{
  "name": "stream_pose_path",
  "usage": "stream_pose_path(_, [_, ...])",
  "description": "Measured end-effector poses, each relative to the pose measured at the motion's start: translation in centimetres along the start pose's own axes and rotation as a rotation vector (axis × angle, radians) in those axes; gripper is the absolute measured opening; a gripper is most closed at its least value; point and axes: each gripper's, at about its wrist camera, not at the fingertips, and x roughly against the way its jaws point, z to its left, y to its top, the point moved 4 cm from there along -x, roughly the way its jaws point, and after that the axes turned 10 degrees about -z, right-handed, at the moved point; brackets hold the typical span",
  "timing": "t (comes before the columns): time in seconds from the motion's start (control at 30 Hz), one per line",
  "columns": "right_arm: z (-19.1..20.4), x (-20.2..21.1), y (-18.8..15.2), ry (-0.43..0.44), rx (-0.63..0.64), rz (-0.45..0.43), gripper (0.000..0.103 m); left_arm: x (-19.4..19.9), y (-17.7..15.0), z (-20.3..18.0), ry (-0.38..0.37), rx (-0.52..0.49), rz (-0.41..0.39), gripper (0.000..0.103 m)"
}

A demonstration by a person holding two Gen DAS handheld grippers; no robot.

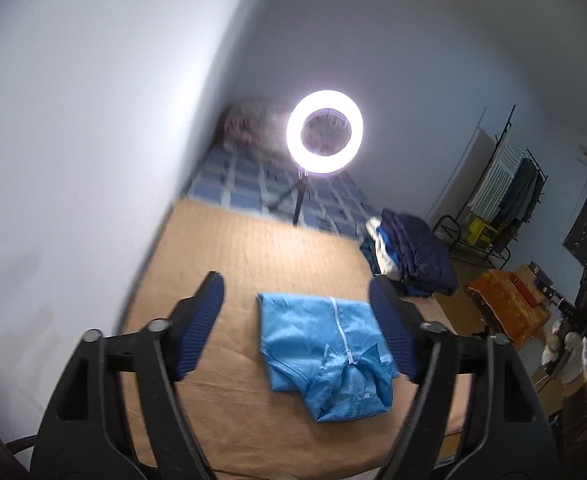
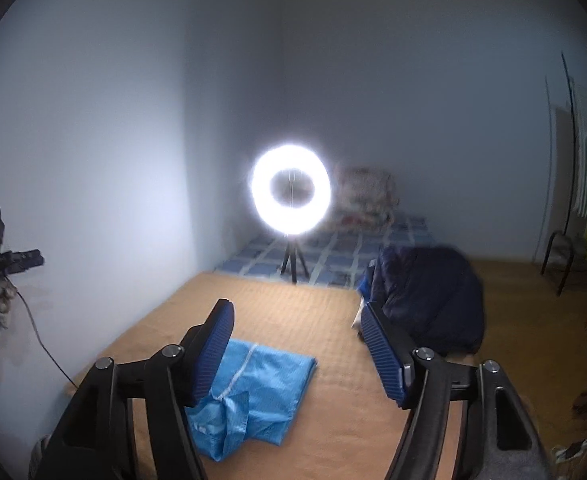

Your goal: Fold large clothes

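Folded light-blue garment on tan mat, below/between wide-spread, empty left gripper fingers; right gripper likewise wide, garment by its left finger.

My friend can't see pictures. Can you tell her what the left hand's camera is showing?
A light blue garment, folded into a rough rectangle, lies on a tan cover, seen between the wide-open, empty jaws of the left gripper. Behind it a lit ring light stands on a blue checked sheet, and a pile of dark blue clothes sits to the right.
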Motion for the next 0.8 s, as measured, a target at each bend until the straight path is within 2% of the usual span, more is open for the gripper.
stream_pose_path(0.1, [-0.3,-4.6,-3.7,0.011,-0.010,0.081,0.058,-6.9,-3.9,1.0,-0.005,0.026,0.101,0.048])
stream_pose_path(0.17, [-0.4,-7.3,-6.0,0.034,-0.033,0.135,0.053,-11.1,-6.3,1.6,-0.009,0.051,0.170,0.043])
stream_pose_path(0.27, [-0.1,-12.0,-9.8,0.090,-0.075,0.221,0.045,-16.7,-9.9,1.5,-0.015,0.058,0.256,0.043])
stream_pose_path(0.4, [1.3,-18.0,-14.2,0.162,-0.078,0.338,0.041,-23.3,-14.5,0.1,-0.036,-0.004,0.367,0.042])
stream_pose_path(0.43, [1.5,-19.0,-15.2,0.169,-0.076,0.360,0.039,-24.3,-15.5,-0.1,-0.036,-0.016,0.388,0.040])
stream_pose_path(0.47, [1.6,-20.3,-16.2,0.178,-0.078,0.384,0.037,-25.7,-16.7,-0.2,-0.027,-0.031,0.418,0.030])
stream_pose_path(0.5, [1.6,-22.0,-17.6,0.186,-0.081,0.416,0.036,-26.9,-17.7,-0.2,-0.021,-0.041,0.445,0.025])
stream_pose_path(0.7, [1.3,-26.2,-23.6,0.175,-0.105,0.536,0.033,-31.0,-22.1,1.1,0.025,-0.064,0.523,0.025])
stream_pose_path(0.8, [0.5,-27.7,-26.3,0.151,-0.087,0.588,0.033,-31.1,-23.0,1.4,0.014,-0.075,0.508,0.025])
